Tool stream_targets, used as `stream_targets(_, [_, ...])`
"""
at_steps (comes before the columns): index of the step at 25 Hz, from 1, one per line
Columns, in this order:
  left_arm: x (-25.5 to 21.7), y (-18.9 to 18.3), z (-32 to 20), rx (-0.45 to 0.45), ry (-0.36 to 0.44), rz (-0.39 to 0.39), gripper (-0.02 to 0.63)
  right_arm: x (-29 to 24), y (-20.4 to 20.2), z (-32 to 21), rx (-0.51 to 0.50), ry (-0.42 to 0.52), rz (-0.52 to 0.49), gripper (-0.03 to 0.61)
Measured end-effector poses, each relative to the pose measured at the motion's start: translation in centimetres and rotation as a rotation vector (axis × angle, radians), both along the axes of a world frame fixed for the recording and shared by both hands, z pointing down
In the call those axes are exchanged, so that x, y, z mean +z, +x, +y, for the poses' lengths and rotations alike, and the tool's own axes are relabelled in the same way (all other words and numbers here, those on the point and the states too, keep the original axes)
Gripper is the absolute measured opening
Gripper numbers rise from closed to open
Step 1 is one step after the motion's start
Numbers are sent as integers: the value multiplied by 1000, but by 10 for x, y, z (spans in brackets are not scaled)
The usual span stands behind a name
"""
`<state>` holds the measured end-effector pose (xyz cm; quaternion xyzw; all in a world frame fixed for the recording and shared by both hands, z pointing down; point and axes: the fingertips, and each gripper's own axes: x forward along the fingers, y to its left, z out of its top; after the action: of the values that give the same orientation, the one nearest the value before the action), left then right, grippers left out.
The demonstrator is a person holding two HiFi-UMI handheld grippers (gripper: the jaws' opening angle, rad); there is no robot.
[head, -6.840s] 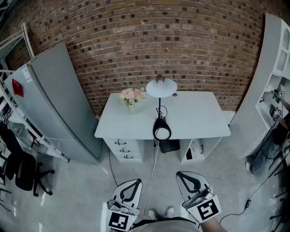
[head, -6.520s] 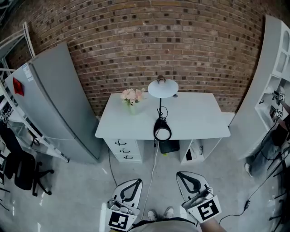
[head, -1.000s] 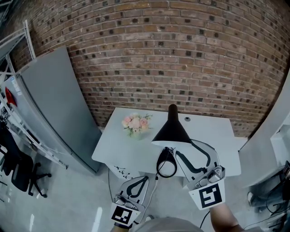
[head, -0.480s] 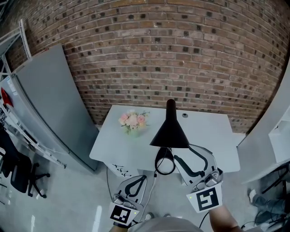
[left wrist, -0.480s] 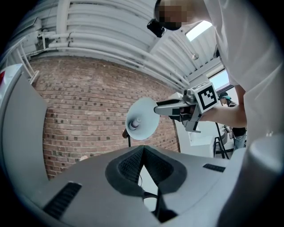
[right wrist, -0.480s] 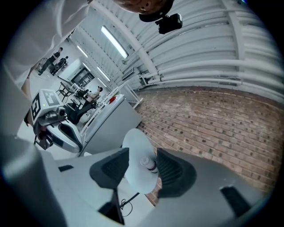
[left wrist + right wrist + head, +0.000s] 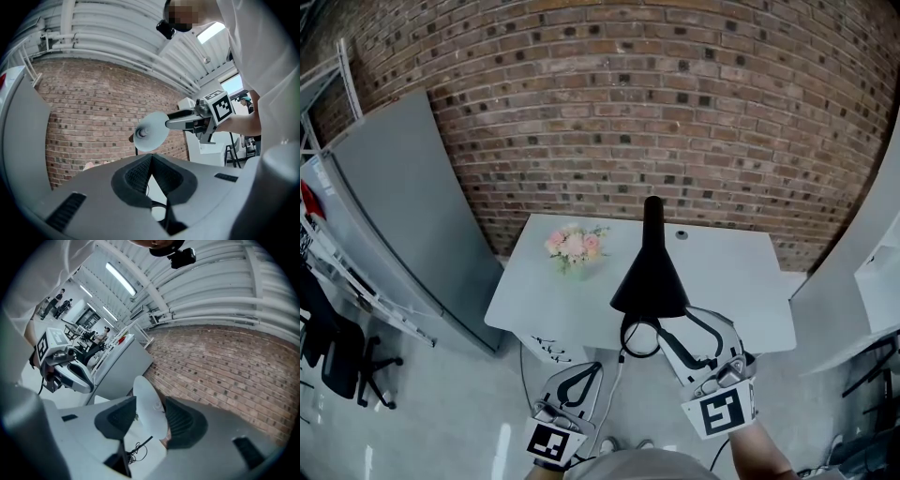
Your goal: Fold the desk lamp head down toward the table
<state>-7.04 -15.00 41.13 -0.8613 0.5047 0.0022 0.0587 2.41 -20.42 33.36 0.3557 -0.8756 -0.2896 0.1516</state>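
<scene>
The right gripper [image 7: 677, 321] is wide open, one jaw on each side of the rim of the lamp head [image 7: 649, 274]. I judge it is set there to pinch the rim and tip the head down. Whether its ribbed pads touch yet is unclear. The head is a smooth cone, black outside and white inside, raised above the white desk [image 7: 741, 281]. The left gripper [image 7: 577, 382] hangs low, closed on nothing.
</scene>
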Motion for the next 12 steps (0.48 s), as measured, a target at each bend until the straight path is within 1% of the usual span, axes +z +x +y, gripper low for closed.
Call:
stream_targets(5, [2, 0, 4, 1, 1, -3, 8, 19, 1, 1, 3, -40, 28, 187])
stream_targets(10, [3, -2, 9, -7, -1, -3, 8, 49, 3, 0, 13, -112, 73, 187])
stream_targets(12, [2, -3, 11, -11, -1, -2, 8, 58, 3, -1, 20, -128, 80, 187])
